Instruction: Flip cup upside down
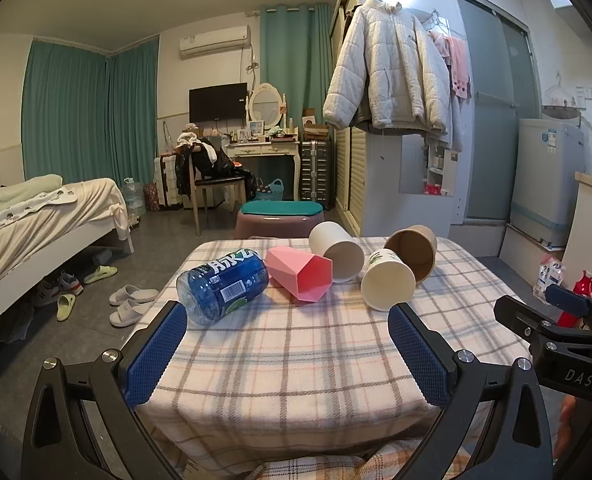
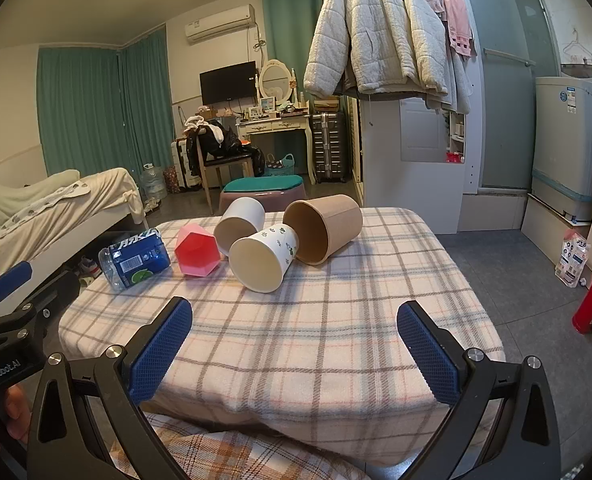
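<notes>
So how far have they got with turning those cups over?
Nothing looks done yet. The pink cup, the white cup, the printed paper cup and the brown cup all lie on their sides on the plaid table, beside a blue bottle. The left gripper and right gripper are open, holding nothing. All the flipping remains.
</notes>
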Demonstrator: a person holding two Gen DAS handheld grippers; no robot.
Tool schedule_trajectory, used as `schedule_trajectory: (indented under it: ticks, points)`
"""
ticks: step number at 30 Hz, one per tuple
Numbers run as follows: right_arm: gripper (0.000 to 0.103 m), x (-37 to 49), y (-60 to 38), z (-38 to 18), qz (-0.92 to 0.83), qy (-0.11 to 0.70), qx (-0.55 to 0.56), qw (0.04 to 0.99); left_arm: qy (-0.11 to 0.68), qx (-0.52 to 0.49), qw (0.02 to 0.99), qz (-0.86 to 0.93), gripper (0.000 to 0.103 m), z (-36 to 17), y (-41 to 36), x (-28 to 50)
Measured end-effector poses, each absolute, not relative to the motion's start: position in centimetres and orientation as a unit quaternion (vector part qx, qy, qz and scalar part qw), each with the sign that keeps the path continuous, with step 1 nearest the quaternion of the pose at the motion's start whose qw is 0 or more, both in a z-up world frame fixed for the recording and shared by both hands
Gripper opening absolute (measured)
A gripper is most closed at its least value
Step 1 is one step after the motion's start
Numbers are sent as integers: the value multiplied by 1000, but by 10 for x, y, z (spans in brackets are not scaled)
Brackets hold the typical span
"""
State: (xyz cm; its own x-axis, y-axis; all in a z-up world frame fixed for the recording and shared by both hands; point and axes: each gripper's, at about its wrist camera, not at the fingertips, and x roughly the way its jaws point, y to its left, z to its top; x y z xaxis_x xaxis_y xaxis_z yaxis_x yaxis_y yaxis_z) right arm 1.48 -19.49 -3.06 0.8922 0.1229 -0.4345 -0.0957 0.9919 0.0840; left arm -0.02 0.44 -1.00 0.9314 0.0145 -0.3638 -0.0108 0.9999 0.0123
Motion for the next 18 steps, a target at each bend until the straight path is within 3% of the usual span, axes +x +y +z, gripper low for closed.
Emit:
schedule_trajectory:
  ticks: [18]
  points:
    - [103,15,-195,-31,57,225,31,972,188,4,982,7,103,-12,5,0]
